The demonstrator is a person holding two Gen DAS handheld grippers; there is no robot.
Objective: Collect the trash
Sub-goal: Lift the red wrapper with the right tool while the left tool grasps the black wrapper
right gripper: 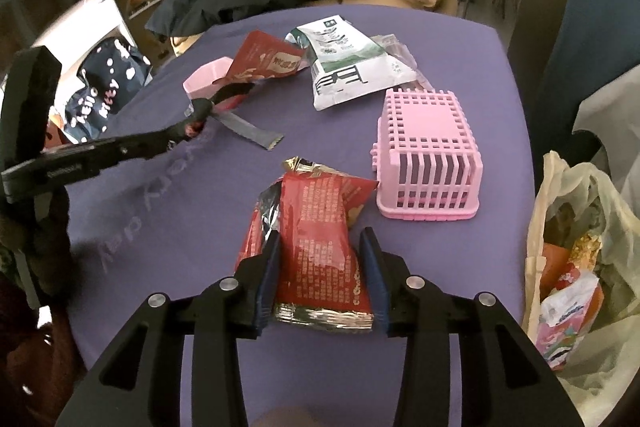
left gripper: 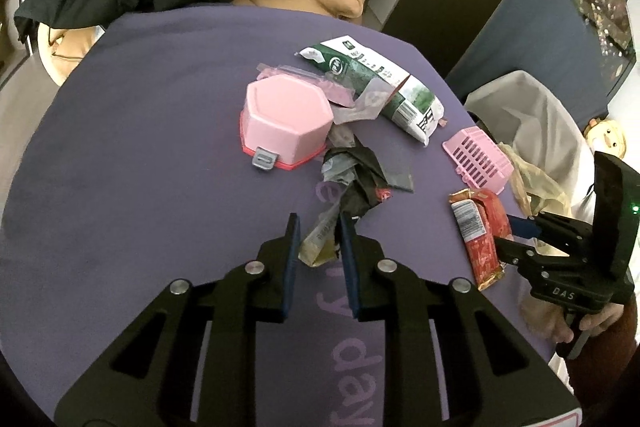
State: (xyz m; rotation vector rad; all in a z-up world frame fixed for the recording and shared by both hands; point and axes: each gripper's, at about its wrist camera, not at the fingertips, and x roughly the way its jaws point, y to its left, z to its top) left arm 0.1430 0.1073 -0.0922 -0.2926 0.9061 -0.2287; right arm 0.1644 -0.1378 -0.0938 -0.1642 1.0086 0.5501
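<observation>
Between our left gripper's [left gripper: 320,223] fingers sits a crumpled yellowish wrapper [left gripper: 318,243], pads close on either side, though we cannot tell if they pinch it. Our right gripper [right gripper: 320,239] straddles a red snack packet [right gripper: 320,247], jaws spread against its edges. At 1 o'clock stands an overturned pink basket [right gripper: 428,155]; at 3 o'clock, the trash bag [right gripper: 576,239].

Matt purple cloth [right gripper: 460,75] over the table. Glossy red foil wrapper [right gripper: 316,227], silvery and crinkled at the ends. Smooth pink plastic basket [right gripper: 428,163] and box [left gripper: 286,121]. Glossy green-and-white printed pouch [left gripper: 376,79]. Thin, crumpled, translucent plastic bag [right gripper: 580,227]. Matt black plastic grippers, shiny metal rivets [right gripper: 415,282], dark blue ridged pads [left gripper: 291,255].
</observation>
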